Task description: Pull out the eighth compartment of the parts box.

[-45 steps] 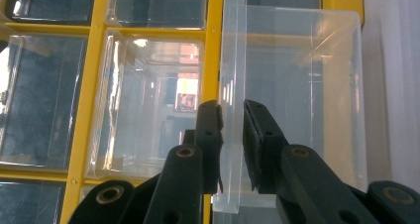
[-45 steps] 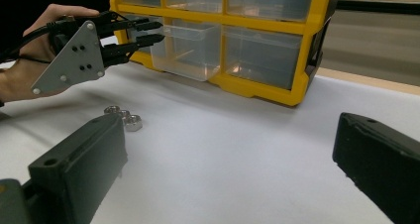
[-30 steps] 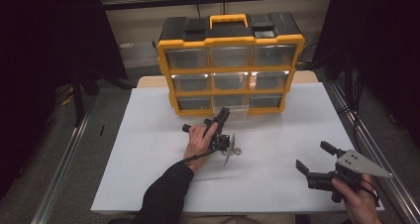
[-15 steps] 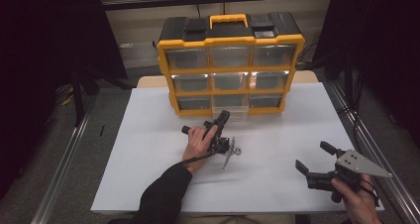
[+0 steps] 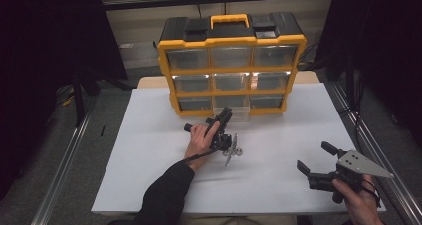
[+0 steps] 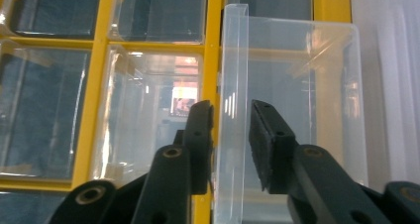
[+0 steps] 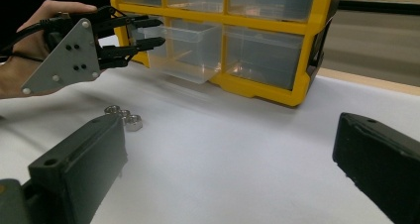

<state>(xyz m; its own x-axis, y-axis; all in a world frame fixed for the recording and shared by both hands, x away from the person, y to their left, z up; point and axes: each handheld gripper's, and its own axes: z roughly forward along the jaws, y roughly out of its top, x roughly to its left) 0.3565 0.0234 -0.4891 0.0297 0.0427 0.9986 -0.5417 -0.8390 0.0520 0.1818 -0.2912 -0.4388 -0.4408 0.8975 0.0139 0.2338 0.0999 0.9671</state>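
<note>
A yellow organizer [image 5: 231, 70] with clear drawers stands at the back of the table. Its bottom-middle drawer [image 5: 234, 110] is pulled partway out. My left gripper [image 5: 224, 116] reaches to that drawer [image 6: 292, 85]. Its jaws straddle the drawer's clear wall edge and have just been opening. In the left gripper view [image 6: 230, 110] a gap shows beside the right pad, so the pads do not press on the wall. The right gripper view shows the same drawer [image 7: 183, 50] and the left gripper [image 7: 153, 33] at its corner. My right gripper [image 5: 313, 155] stands open and empty at the front right.
A few metal nuts [image 7: 124, 117] lie on the white tabletop [image 5: 149, 150] just below the left gripper. The person's left sleeve comes in from the bottom middle. Metal rails run along both sides of the table.
</note>
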